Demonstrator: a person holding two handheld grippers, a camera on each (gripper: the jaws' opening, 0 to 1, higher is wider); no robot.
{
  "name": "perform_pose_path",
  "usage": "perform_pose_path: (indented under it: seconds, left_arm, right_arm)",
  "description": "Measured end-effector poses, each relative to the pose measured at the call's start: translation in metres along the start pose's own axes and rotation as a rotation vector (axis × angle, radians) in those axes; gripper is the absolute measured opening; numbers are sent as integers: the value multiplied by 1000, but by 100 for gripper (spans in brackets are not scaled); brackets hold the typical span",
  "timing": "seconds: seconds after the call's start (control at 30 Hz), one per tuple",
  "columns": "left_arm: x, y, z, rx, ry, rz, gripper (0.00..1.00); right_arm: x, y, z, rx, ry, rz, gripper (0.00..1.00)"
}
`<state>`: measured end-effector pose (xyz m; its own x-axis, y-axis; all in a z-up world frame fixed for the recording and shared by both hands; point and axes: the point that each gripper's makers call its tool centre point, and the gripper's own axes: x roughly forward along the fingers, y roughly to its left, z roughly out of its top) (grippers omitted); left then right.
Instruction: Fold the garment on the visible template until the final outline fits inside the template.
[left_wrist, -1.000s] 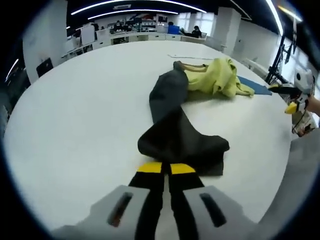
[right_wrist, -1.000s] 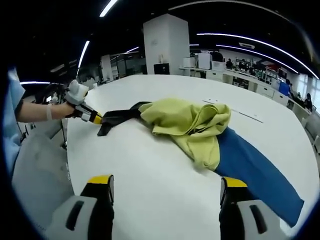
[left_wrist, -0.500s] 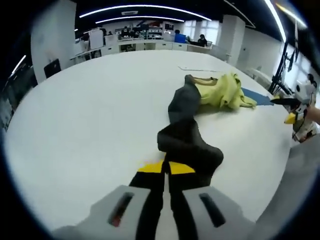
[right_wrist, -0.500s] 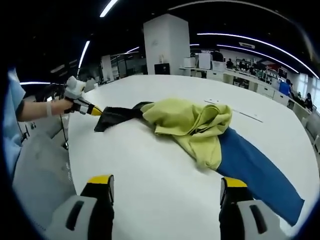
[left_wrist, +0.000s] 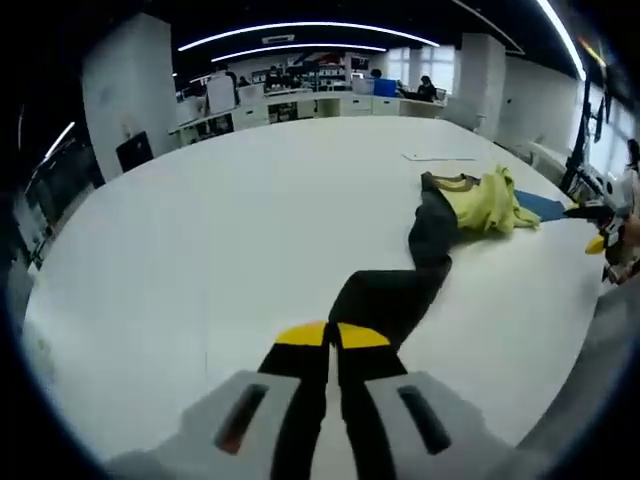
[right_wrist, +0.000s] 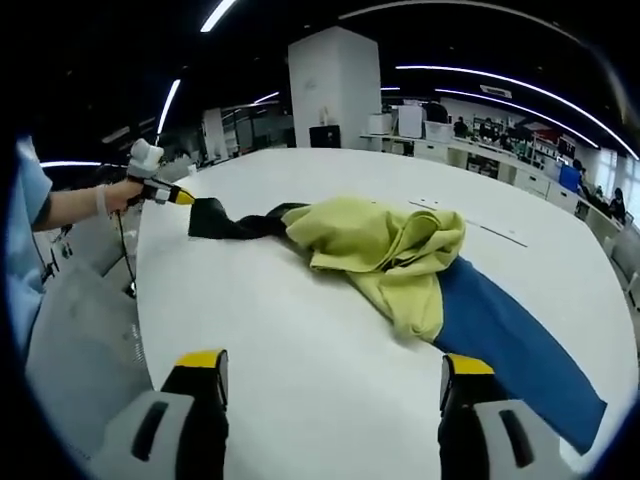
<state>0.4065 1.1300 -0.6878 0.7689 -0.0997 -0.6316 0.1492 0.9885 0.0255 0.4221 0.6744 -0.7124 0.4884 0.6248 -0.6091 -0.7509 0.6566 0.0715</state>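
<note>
My left gripper (left_wrist: 332, 336) has its 2 yellow-tipped jaws pressed together on the black end of the garment (left_wrist: 440, 235), which runs from the tips away across the white table (left_wrist: 230, 220) to its bunched yellow part, far ahead and to the right. A blue strip (left_wrist: 543, 205) lies just past the yellow bunch, and my other gripper shows at the far right edge of that view.

My right gripper (right_wrist: 331, 366) is spread wide, its 2 jaws well apart over bare table and touching nothing. Ahead of it the yellow heap of the garment lies on the blue strip, whose free end reaches down to the right, near my right jaw. The black part stretches off left to my left gripper, held in my hand (right_wrist: 117, 194) at the table's edge.
</note>
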Motion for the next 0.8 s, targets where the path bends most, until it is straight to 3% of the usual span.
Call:
perform_pose_path:
  seconds: [0.23,0.47,0.8]
  left_arm:
    - [-4,26,1,-6,-23,41,0]
    - [-9,41,17,20,-66,73,0]
    - [-2,76,17,-19,-33,109,0]
  right_arm:
    - [1,1,1,-2,1,0,88]
    - [1,1,0,0,3,0,88]
    - [-1,-1,-1,1,5,-7,88]
